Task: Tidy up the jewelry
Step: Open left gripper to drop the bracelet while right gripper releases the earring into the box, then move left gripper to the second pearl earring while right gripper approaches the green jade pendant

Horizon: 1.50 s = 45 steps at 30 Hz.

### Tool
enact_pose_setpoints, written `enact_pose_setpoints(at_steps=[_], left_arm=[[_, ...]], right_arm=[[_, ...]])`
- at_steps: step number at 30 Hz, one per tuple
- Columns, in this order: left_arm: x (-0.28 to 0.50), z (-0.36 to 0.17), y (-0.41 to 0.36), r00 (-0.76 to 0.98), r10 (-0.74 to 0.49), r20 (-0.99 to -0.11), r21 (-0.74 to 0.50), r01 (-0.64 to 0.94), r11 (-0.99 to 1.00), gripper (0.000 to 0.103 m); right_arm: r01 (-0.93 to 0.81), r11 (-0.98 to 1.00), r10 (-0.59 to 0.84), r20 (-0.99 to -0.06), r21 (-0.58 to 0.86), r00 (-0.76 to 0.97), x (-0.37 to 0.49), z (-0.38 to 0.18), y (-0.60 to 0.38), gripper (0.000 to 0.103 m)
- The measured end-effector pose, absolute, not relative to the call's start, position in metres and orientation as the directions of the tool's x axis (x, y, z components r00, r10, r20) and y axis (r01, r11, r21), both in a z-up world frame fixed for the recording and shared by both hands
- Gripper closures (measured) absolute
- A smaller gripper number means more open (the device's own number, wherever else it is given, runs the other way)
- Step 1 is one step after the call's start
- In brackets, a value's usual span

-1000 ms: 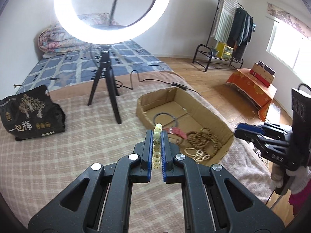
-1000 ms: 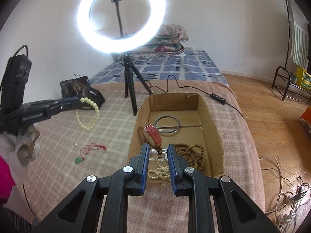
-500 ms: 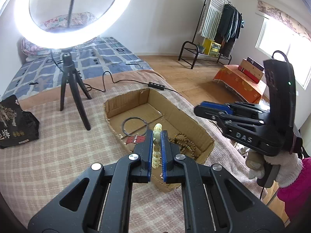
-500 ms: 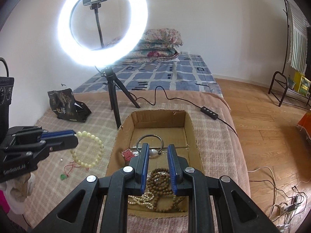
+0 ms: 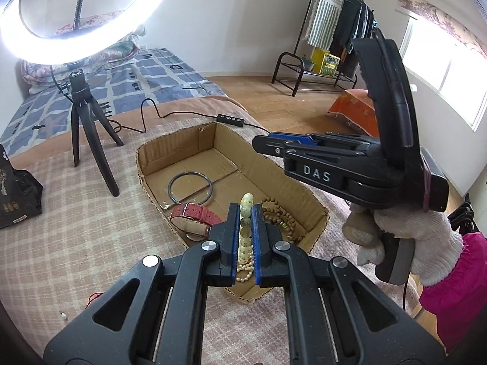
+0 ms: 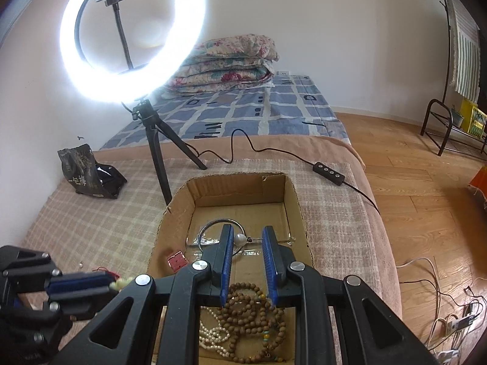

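left claw point(image 5: 246, 237): clamped on a pale green bead bracelet point(image 5: 246, 228), beads stacked in a column between the blue pads, top bead poking past the fingertips.
left claw position: hovering over the near end of the cardboard box point(image 5: 316, 206).
left claw, right view: low at the left edge point(image 6: 111, 284), a pale bead just showing at its tip, left of the box wall.
right claw point(image 6: 249, 261): parted, pads apart with nothing between them; wood beads and box floor visible through the gap.
right claw, left view: up and to the right of the left claw point(image 5: 268, 143), above the box's right wall, gripped by a white-gloved hand point(image 5: 411, 237).
below right claw: brown wooden bead strand point(image 6: 252, 316) heaped in the box, white pearl strand point(image 6: 213, 333) to its left.
ahead of right claw: metal bangle point(image 6: 220, 234) on the box floor, a silver pin with a pearl end point(image 6: 240, 239) lying across it.
left of right claw: red watch strap point(image 6: 176, 261) by the box's left wall.
ahead of left claw: the same bangle and red strap, strap just left of the fingertips.
outside box, left of both claws: red cord with a small charm point(image 6: 105, 270) on the checked blanket point(image 6: 100, 222).
far ahead: ring light point(image 6: 131, 36) on a tripod, black bag point(image 6: 86, 172) to its left.
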<state>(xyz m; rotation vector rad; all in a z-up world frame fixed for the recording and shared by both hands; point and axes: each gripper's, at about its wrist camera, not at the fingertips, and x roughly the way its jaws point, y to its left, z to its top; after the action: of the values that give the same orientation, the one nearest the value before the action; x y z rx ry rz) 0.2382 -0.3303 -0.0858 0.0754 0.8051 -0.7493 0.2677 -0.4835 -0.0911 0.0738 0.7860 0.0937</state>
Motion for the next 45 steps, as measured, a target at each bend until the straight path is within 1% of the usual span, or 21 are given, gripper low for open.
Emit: enact_pose_setpoints(at_steps=[1,3,5,6,7,8,9,10,11,12,13,14,16,17,21,30,45], left_arm=[[0.238,-0.086,-0.332,0.451,-0.58,-0.678,-0.211,0.637,0.741,0.098],[0.238,-0.088,-0.334,0.446,-0.58,-0.682,-0.205,0.644,0.737,0.097],[0.237,-0.088,-0.336,0.456,-0.577,-0.677,-0.194,0.646,0.738,0.097],[0.236,-0.088,-0.336,0.465,-0.571,-0.677,-0.183,0.645,0.742,0.097],[0.236,-0.088,-0.337,0.47,-0.566,-0.678,-0.173,0.645,0.744,0.094],[0.236,-0.089,-0.336,0.471,-0.564,-0.678,-0.17,0.646,0.744,0.08],[0.236,-0.089,-0.336,0.472,-0.565,-0.677,-0.168,0.649,0.742,0.061],[0.234,-0.089,-0.334,0.476,-0.569,-0.671,-0.166,0.652,0.74,0.055],[0.233,-0.089,-0.333,0.483,-0.567,-0.667,-0.158,0.652,0.742,0.047],[0.231,-0.089,-0.332,0.494,-0.56,-0.665,-0.146,0.65,0.746,0.041],[0.23,-0.089,-0.332,0.499,-0.555,-0.665,-0.138,0.649,0.748,0.038],[0.23,-0.089,-0.331,0.499,-0.556,-0.665,-0.138,0.649,0.748,0.034],[0.23,-0.09,-0.331,0.491,-0.558,-0.67,-0.143,0.652,0.745,0.034],[0.23,-0.091,-0.331,0.489,-0.555,-0.673,-0.143,0.65,0.747,0.033],[0.23,-0.092,-0.329,0.486,-0.547,-0.681,-0.15,0.639,0.754,0.033],[0.223,-0.084,-0.32,0.503,-0.543,-0.672,-0.149,0.627,0.765,0.033],[0.197,-0.055,-0.288,0.549,-0.535,-0.642,-0.124,0.614,0.78,0.032]], right_arm=[[-0.054,0.993,0.112,-0.702,0.105,0.703,0.269,-0.091,-0.483,0.084],[-0.048,0.992,0.118,-0.699,0.119,0.706,0.269,-0.091,-0.484,0.08],[-0.038,0.992,0.114,-0.692,0.124,0.712,0.27,-0.09,-0.485,0.07],[-0.031,0.992,0.109,-0.69,0.125,0.716,0.27,-0.089,-0.486,0.068],[-0.028,0.992,0.108,-0.688,0.127,0.718,0.27,-0.089,-0.486,0.059],[-0.021,0.992,0.104,-0.685,0.128,0.721,0.27,-0.088,-0.487,0.046],[-0.007,0.992,0.09,-0.68,0.124,0.728,0.268,-0.086,-0.488,0.039],[0.0,0.993,0.082,-0.675,0.121,0.733,0.268,-0.085,-0.488,0.029],[0.01,0.993,0.07,-0.669,0.115,0.74,0.266,-0.084,-0.489,0.023],[0.018,0.993,0.063,-0.669,0.114,0.741,0.266,-0.083,-0.49,0.02],[0.026,0.993,0.056,-0.669,0.112,0.742,0.266,-0.082,-0.49,0.013],[0.032,0.994,0.049,-0.668,0.108,0.743,0.266,-0.081,-0.491,0.008],[0.041,0.995,0.032,-0.671,0.093,0.741,0.266,-0.081,-0.489,0.004],[0.045,0.995,0.023,-0.672,0.084,0.74,0.266,-0.081,-0.488,0.002],[0.06,0.996,-0.001,-0.682,0.062,0.731,0.265,-0.081,-0.485,0.0],[0.073,0.996,-0.016,-0.679,0.055,0.734,0.256,-0.073,-0.479,0.0],[0.089,0.995,-0.045,-0.654,0.034,0.756,0.224,-0.044,-0.463,0.0]])
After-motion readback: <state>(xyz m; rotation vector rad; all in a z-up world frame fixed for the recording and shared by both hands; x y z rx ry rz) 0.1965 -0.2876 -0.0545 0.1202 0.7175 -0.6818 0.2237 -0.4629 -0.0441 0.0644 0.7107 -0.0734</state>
